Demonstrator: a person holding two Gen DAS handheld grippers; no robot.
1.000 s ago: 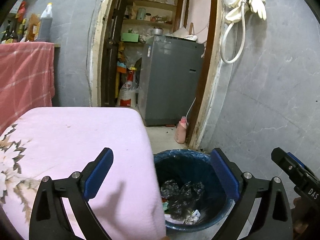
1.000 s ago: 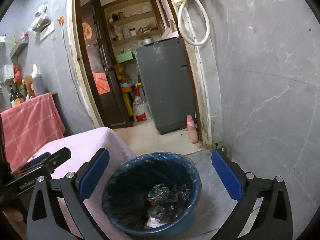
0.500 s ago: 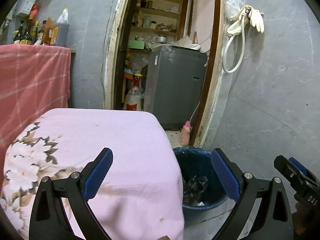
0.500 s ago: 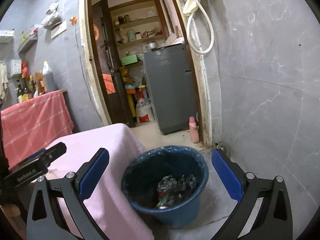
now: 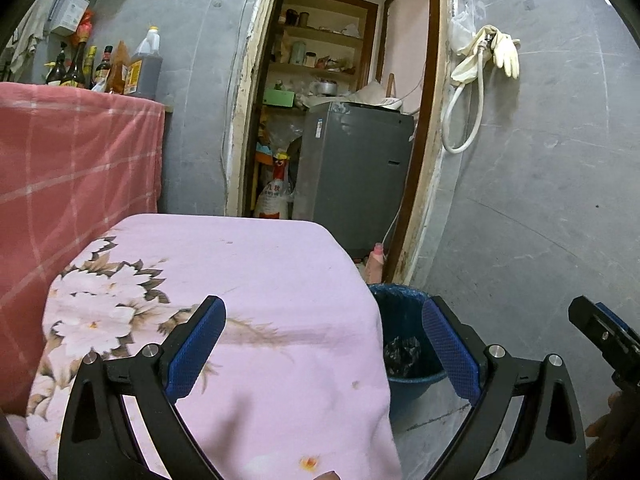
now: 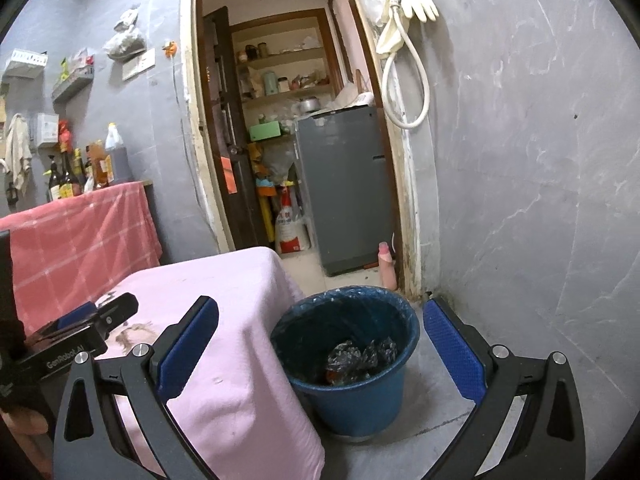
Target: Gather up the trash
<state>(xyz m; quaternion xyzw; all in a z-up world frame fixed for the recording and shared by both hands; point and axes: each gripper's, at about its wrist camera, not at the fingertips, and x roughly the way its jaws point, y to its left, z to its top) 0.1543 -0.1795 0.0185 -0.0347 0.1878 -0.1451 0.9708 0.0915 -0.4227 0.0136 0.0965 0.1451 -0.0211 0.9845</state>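
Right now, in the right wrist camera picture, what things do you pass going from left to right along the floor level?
Red checked cloth → pink flowery cloth → blue trash bucket → pink bottle by the door frame → grey wall.

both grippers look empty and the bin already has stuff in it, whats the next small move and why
Probably swing both grippers back over the pink floral tablecloth to look for more trash. The left gripper and right gripper are both open and hold nothing, and the blue plastic bin beside the table already holds crumpled black bags. No loose trash shows on the visible part of the cloth, so it may lie out of view.
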